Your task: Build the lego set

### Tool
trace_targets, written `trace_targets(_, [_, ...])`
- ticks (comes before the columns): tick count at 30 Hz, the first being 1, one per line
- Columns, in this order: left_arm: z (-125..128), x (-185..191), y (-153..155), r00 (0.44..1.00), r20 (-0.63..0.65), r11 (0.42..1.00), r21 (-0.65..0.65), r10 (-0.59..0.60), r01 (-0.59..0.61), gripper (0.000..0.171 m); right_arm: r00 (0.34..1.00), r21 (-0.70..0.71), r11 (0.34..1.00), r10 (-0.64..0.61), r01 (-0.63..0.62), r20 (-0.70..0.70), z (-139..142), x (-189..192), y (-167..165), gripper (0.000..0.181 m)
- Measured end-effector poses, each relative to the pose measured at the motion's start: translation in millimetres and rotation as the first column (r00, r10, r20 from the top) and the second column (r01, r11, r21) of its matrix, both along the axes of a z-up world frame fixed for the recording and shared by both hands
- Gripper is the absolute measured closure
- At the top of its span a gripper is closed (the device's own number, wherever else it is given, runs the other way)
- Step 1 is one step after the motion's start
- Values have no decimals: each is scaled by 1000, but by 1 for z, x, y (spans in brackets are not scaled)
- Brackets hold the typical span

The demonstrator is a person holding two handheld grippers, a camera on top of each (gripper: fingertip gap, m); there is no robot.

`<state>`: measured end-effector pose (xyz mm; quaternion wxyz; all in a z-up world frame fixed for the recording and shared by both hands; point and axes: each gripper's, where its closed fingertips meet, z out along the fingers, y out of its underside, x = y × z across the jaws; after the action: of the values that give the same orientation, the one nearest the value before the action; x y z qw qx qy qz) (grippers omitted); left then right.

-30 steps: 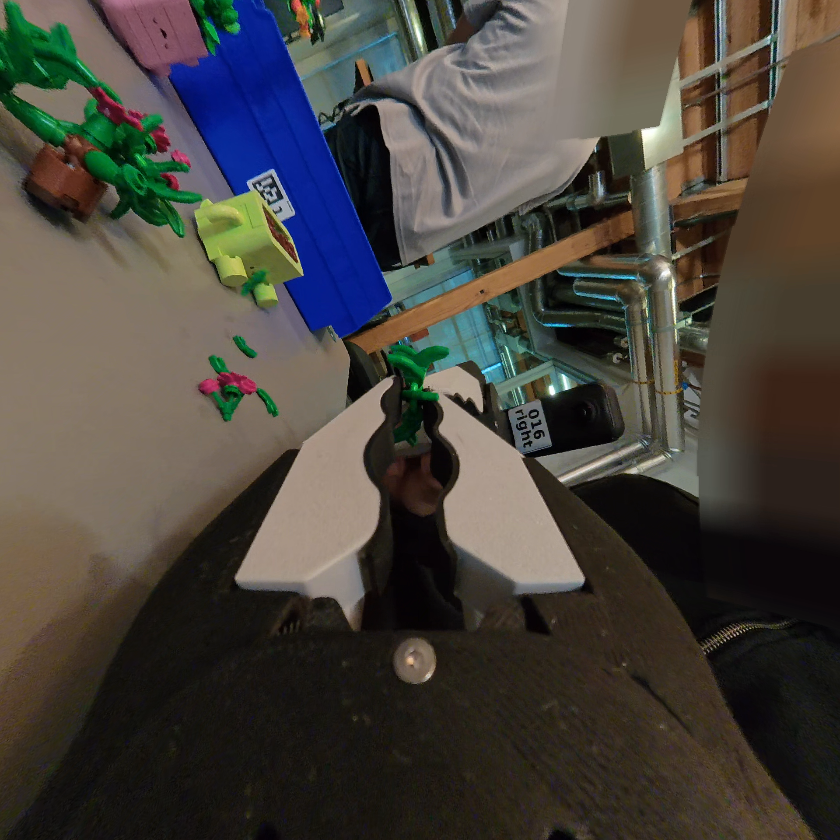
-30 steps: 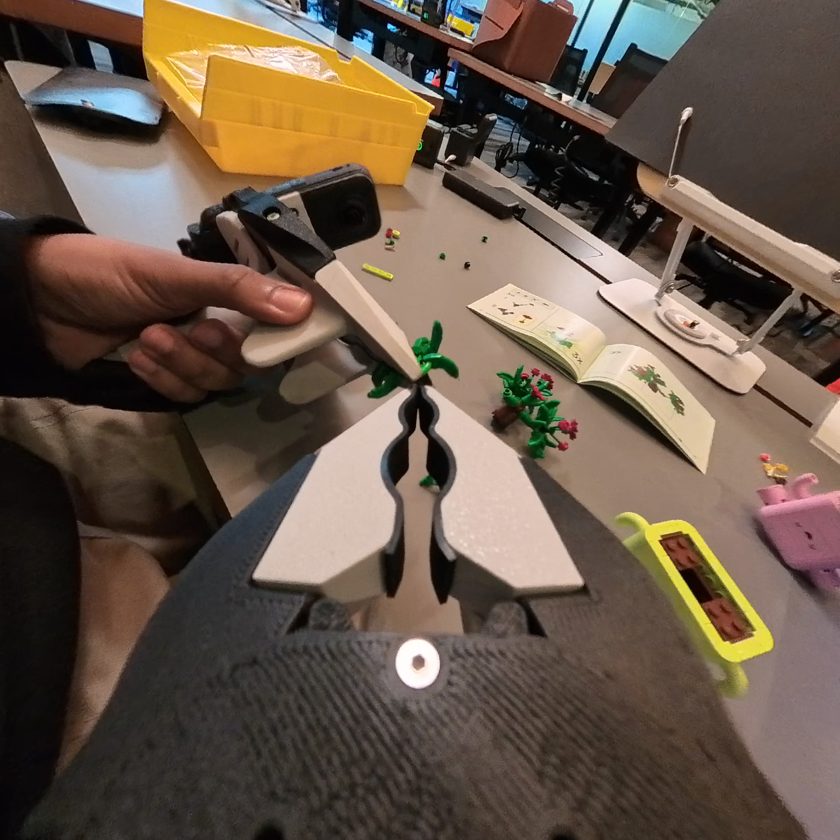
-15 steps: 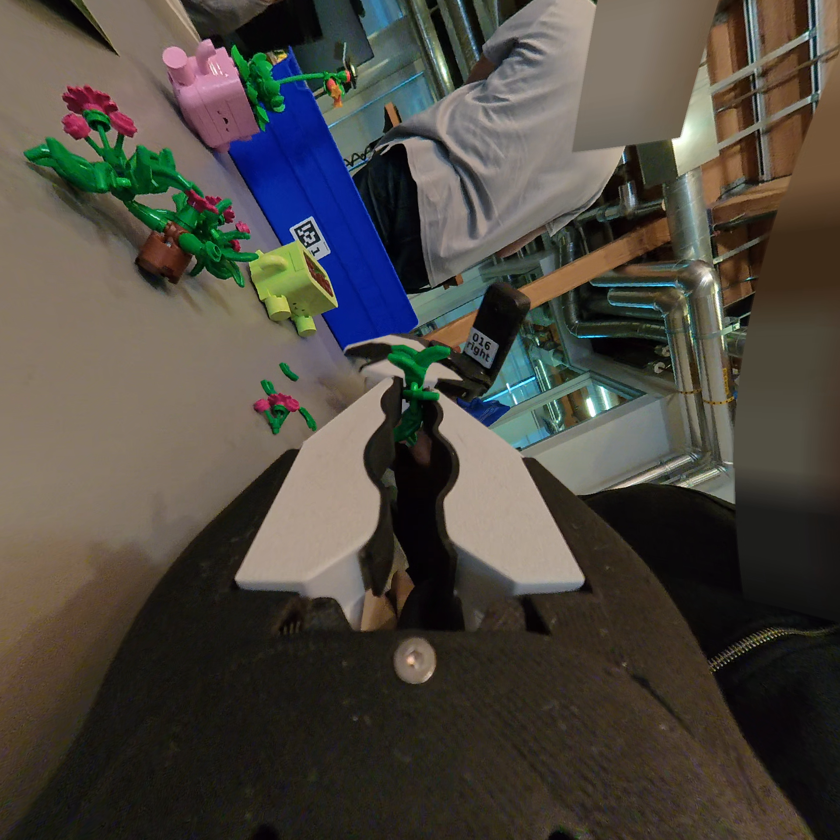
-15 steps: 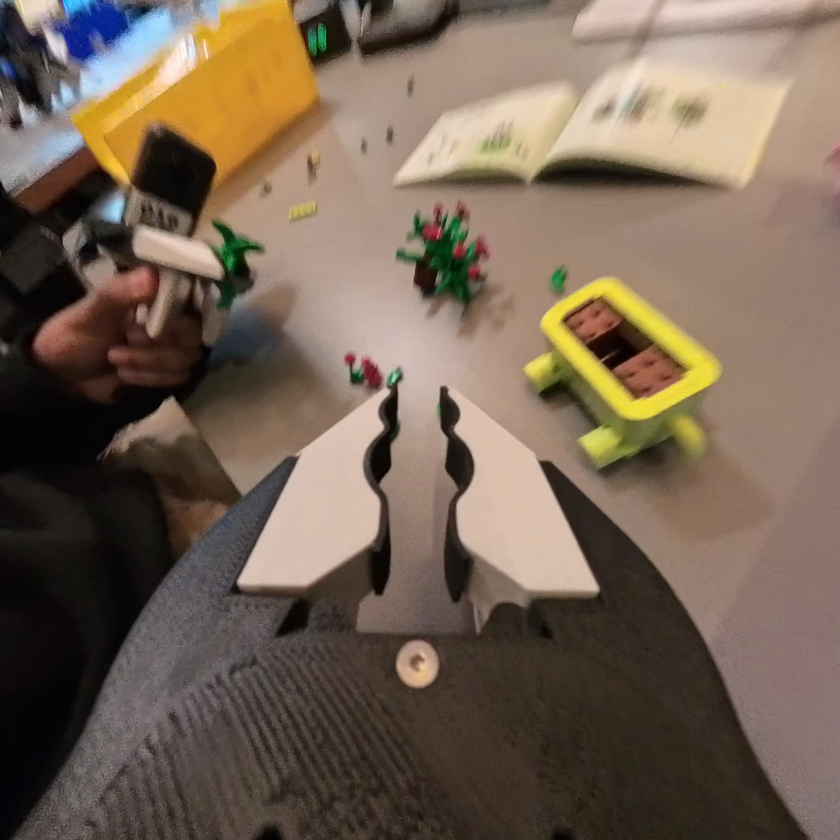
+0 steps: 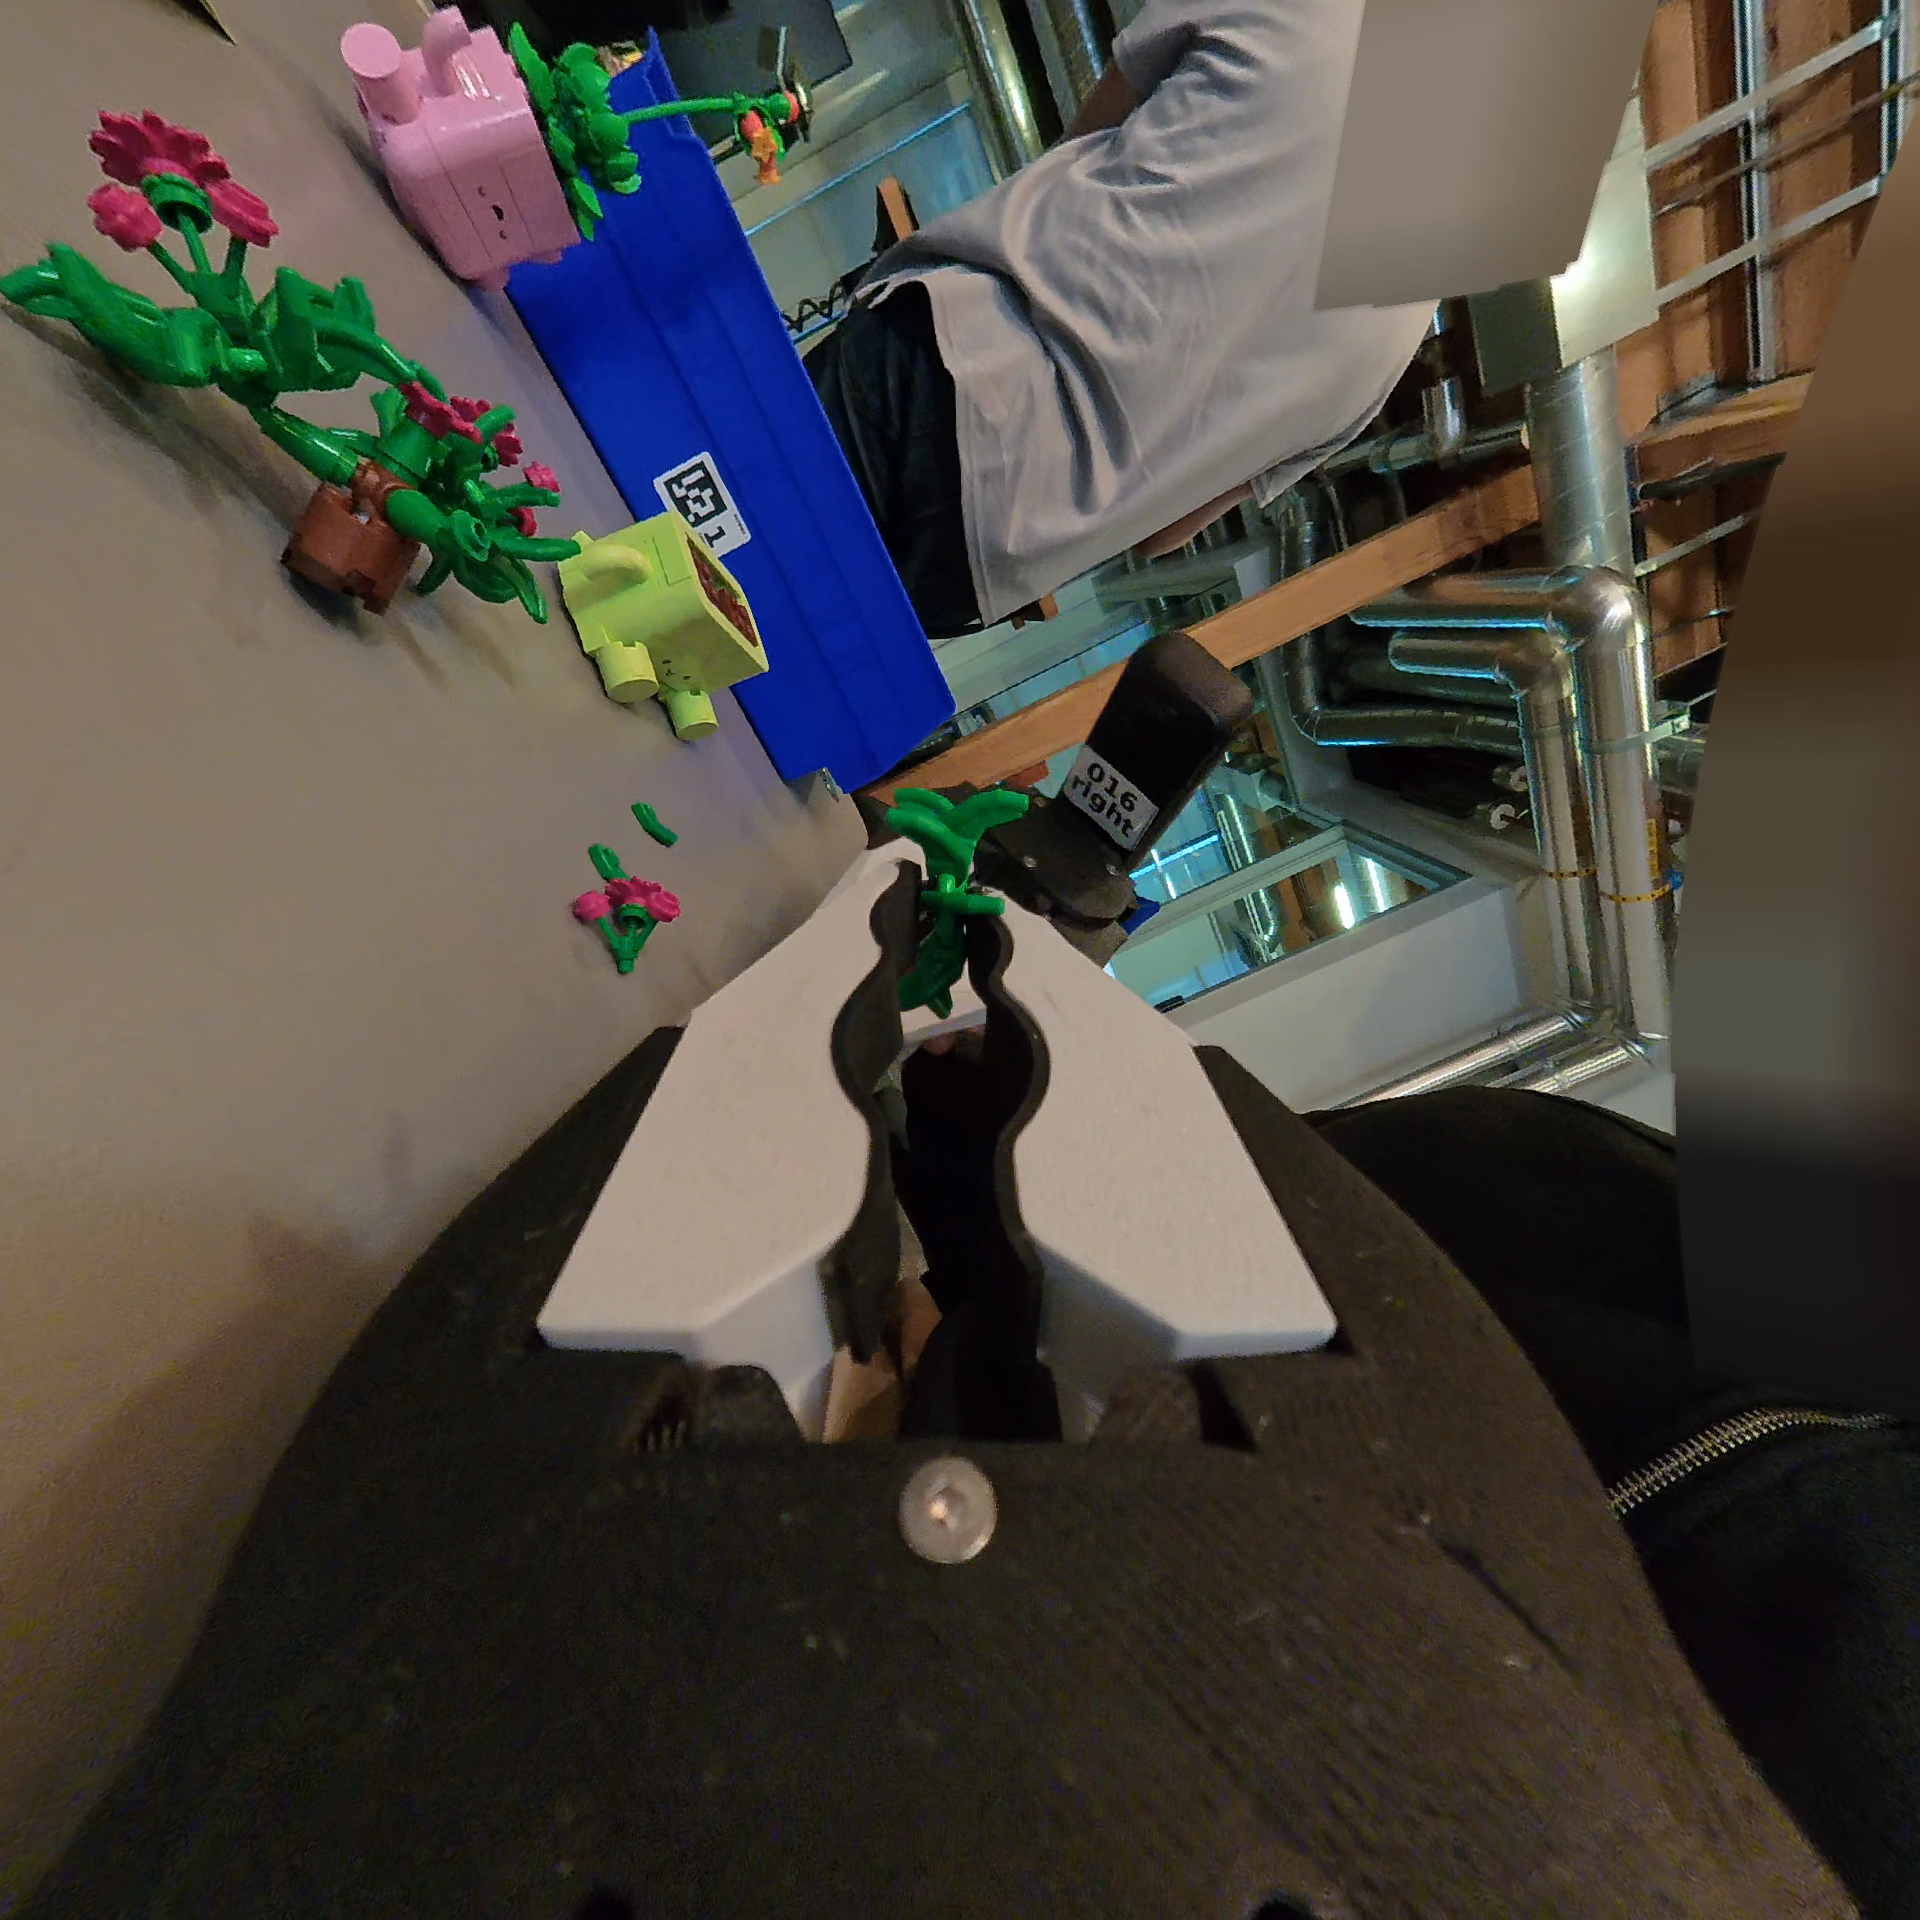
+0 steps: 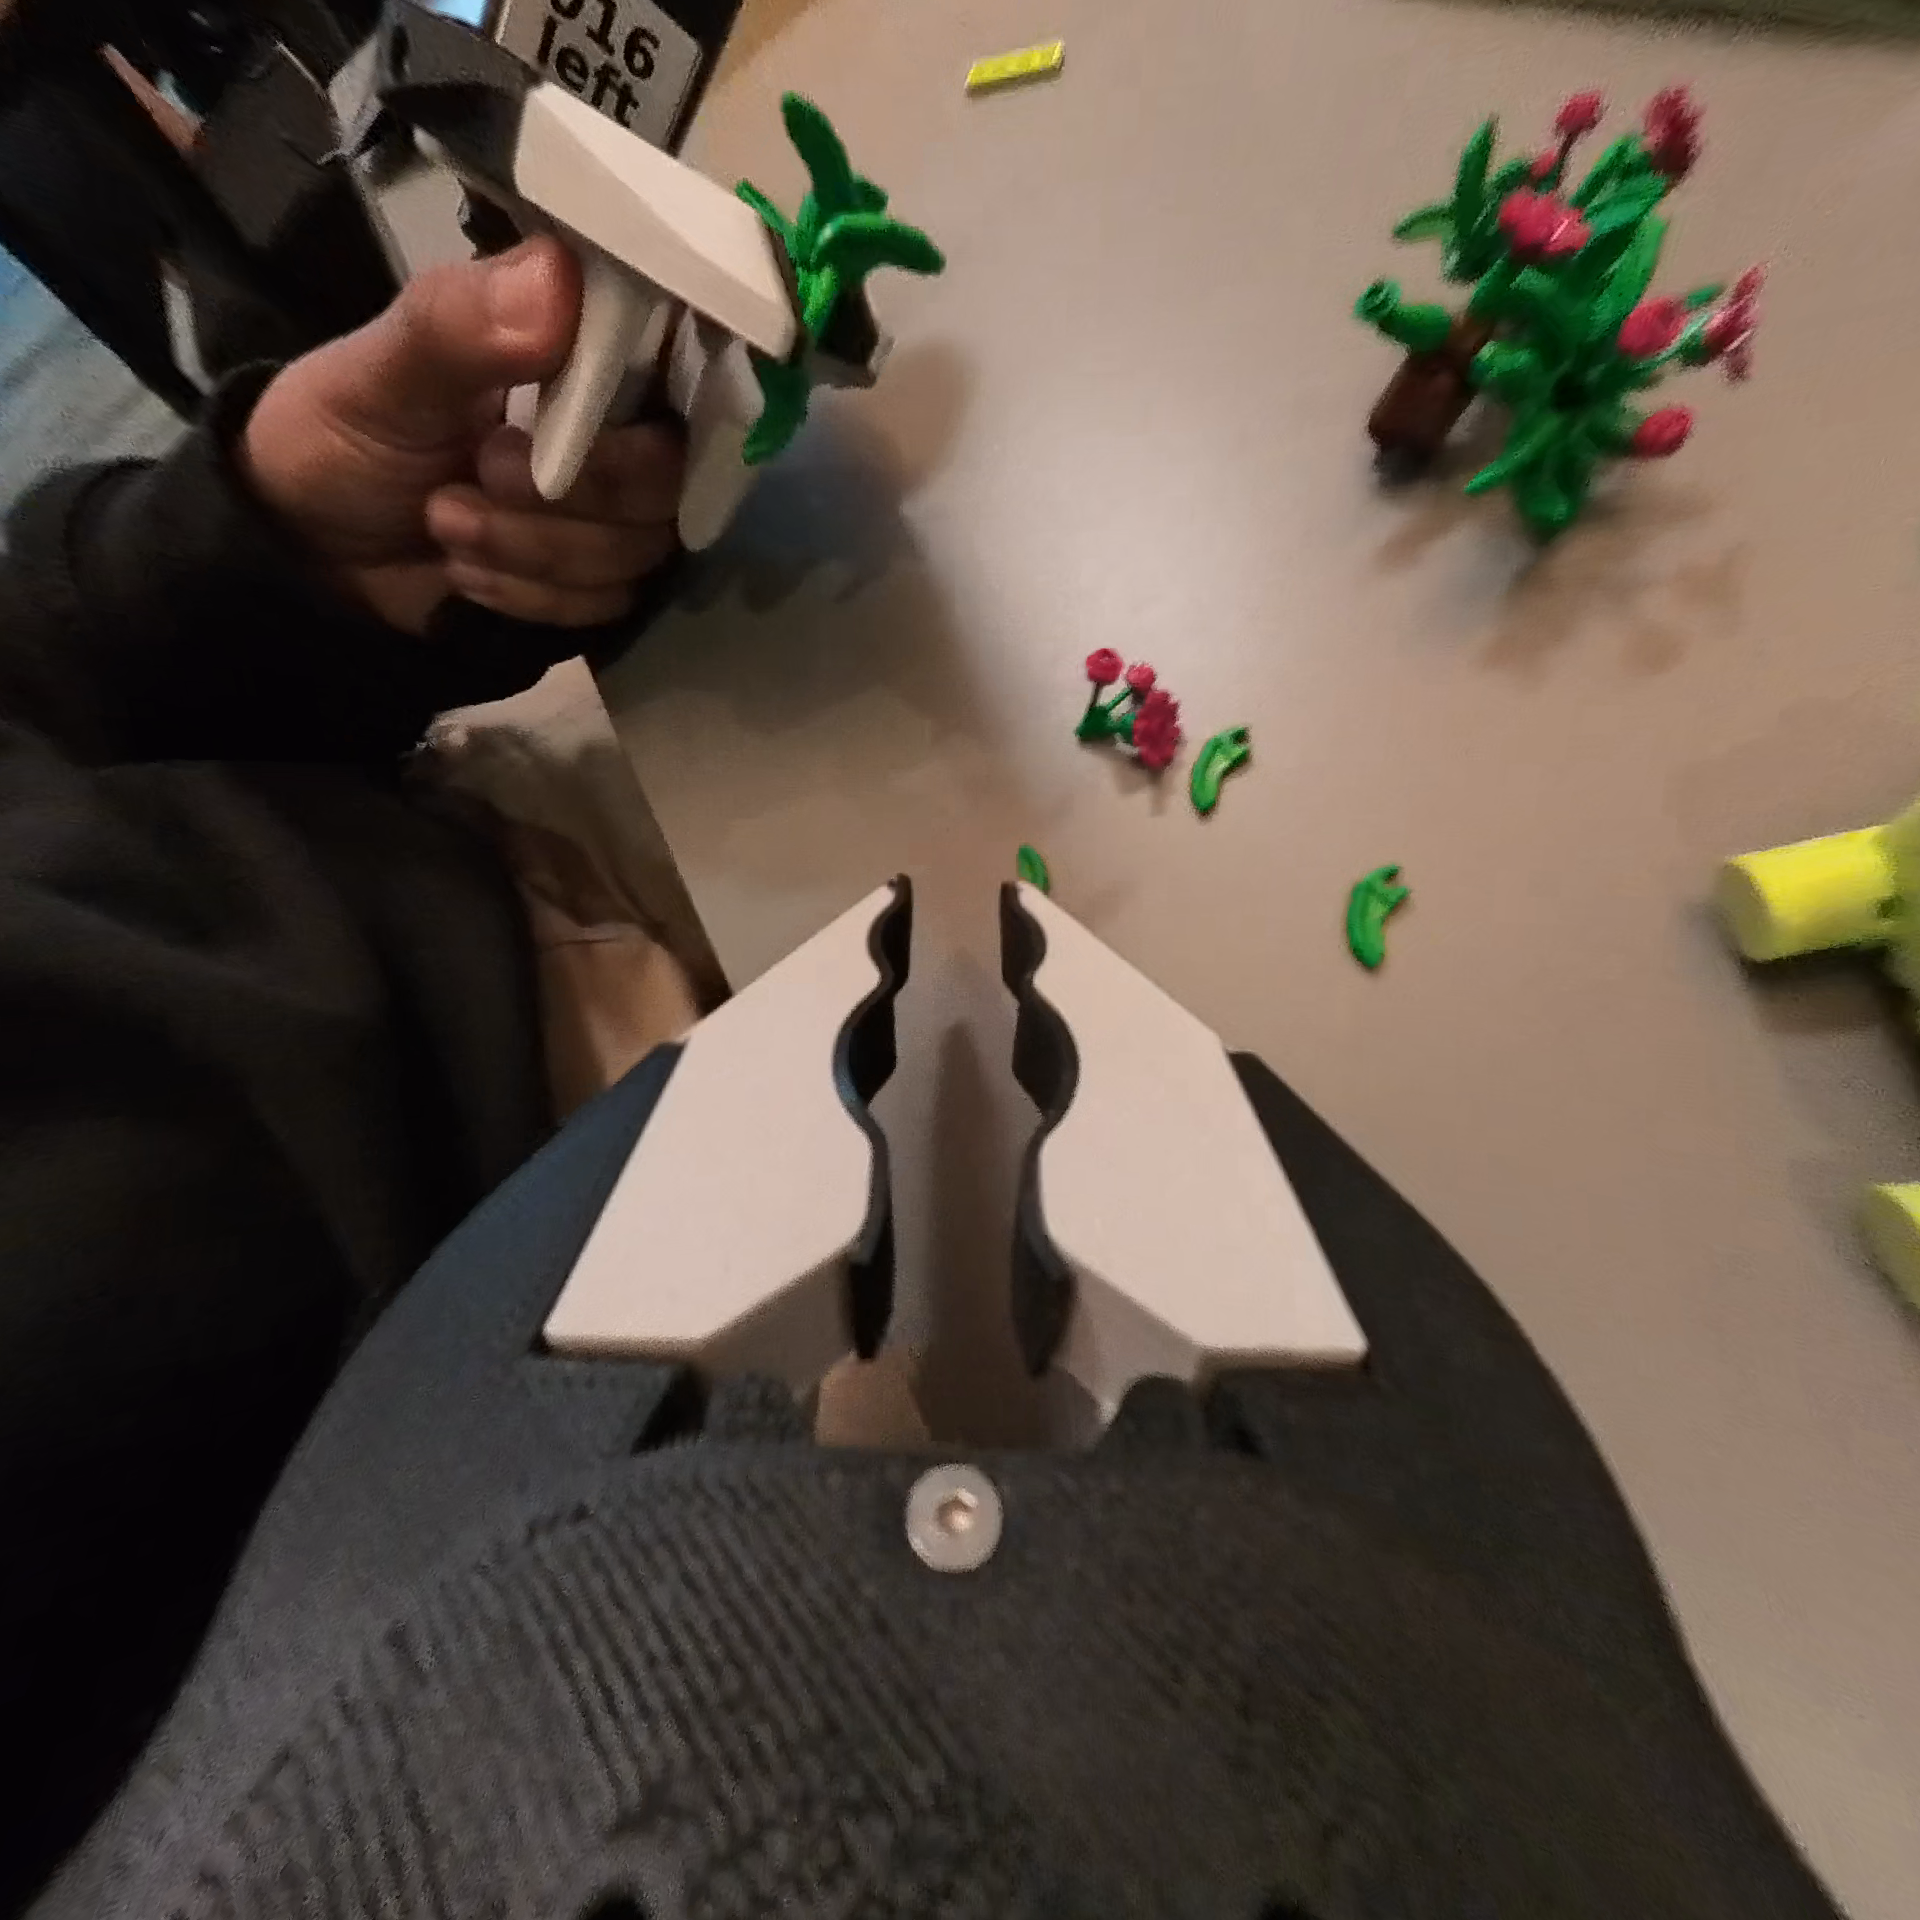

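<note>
My left gripper (image 5: 940, 909) is shut on a green leafy stem (image 5: 951, 868) and holds it off the table's edge. In the right wrist view the same gripper (image 6: 800, 301) and stem (image 6: 836, 244) show at upper left, held by a hand. My right gripper (image 6: 956, 896) is open and empty, low over the grey table. Just beyond its tips lie a small pink flower sprig (image 6: 1132, 712) and three loose green leaves (image 6: 1218, 769). A flowering plant on a brown base (image 6: 1538, 312) lies farther back. A lime-yellow pot (image 5: 665, 623) lies on its side.
A pink pot (image 5: 468, 187) with greenery and a blue bin (image 5: 707, 436) stand at the table's far side, with a person in a grey shirt (image 5: 1091, 312) behind. A small yellow plate (image 6: 1015, 68) lies far back. The table's front edge (image 6: 665, 831) is at my right gripper's left. About 9 cm separates my left fingertips from my right. The small pink flower sprig (image 6: 1132, 712) is about 4 cm from my right fingertips. Seen from the left wrist view (image 5: 637, 911) as well.
My right gripper has left the green stem, opened, and swung down toward the loose leaves and flower sprig on the table. My left gripper still holds the stem, turned slightly.
</note>
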<state>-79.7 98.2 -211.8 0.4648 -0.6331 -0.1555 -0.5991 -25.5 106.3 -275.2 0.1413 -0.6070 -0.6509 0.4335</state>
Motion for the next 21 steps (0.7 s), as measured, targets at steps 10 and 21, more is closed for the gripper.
trace_targets(10, [0,1,0,1000,-9,1000,6,-5,5,166,988,249,957,155,-147,-14,-16,-2,-3,152])
trace_targets(21, [5,-3,-6,1000,-7,998,48,28,-28,166,971,265,934,237,-239,42,-17,4,-55,164])
